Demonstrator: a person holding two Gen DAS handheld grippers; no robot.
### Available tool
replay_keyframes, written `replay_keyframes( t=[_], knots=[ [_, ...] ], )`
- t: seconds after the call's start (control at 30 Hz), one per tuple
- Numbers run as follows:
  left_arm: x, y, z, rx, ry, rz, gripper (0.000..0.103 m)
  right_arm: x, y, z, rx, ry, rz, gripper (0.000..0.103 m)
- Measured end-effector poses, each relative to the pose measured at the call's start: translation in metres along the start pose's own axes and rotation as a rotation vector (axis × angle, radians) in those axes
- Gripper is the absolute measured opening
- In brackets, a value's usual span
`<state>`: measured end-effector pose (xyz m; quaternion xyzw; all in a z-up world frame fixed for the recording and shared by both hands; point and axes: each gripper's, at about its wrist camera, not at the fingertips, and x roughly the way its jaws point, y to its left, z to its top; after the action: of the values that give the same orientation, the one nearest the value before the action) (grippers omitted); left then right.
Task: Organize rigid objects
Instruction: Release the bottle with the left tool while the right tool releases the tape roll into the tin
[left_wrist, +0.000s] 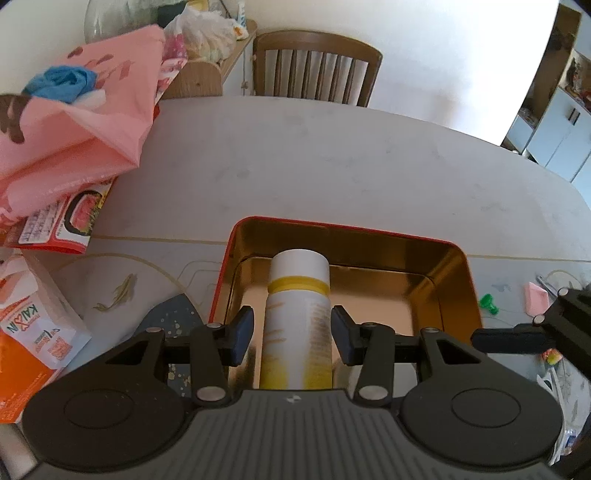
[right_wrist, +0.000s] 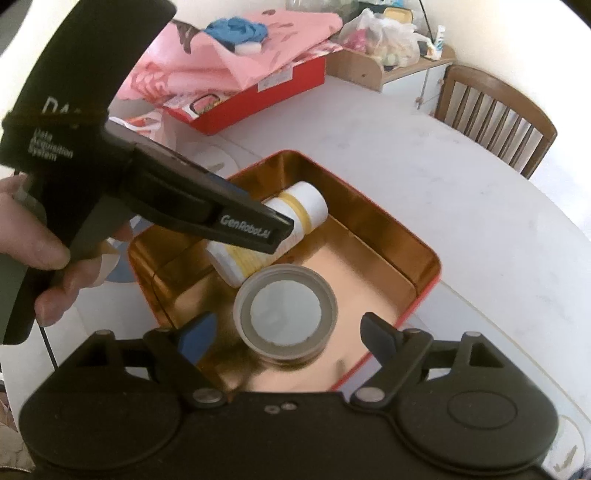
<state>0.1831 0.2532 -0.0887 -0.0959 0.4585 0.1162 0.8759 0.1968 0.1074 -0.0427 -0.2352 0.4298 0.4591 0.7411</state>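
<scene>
The rectangular metal tin with a red outside (right_wrist: 424, 295) is showing a shiny gold inside. The white plastic bottle with a yellow band (left_wrist: 297, 314) is wearing a white cap and faint yellow print on its label. The round grey-rimmed jar lid (right_wrist: 286, 314) is showing a white centre. The pale grey tabletop (left_wrist: 332, 166) is carrying thin tan lines and a small fish drawing. The pink plastic bag with brown marks (left_wrist: 74, 129) is lying under a blue crumpled cloth (left_wrist: 61, 83). The brown wooden slatted chair (left_wrist: 317, 66) is standing against a white wall.
</scene>
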Motion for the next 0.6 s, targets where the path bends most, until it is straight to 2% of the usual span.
replay_keyframes(
  t=[0.1,0.33,0.6],
  knots=[
    [-0.011,-0.004,-0.004,0.008,-0.017,-0.012,0.053,-0.010,-0.001,-0.004,0.011,-0.021,-0.011,0.084],
    [-0.035,-0.026,-0.011,0.029,-0.044,-0.038,0.057,-0.039,-0.007,-0.016,0.056,-0.067,-0.007,0.087],
    [-0.059,-0.059,-0.018,0.048,-0.075,-0.070,0.061,-0.087,-0.026,-0.045,0.117,-0.136,0.007,0.096]
  ],
)
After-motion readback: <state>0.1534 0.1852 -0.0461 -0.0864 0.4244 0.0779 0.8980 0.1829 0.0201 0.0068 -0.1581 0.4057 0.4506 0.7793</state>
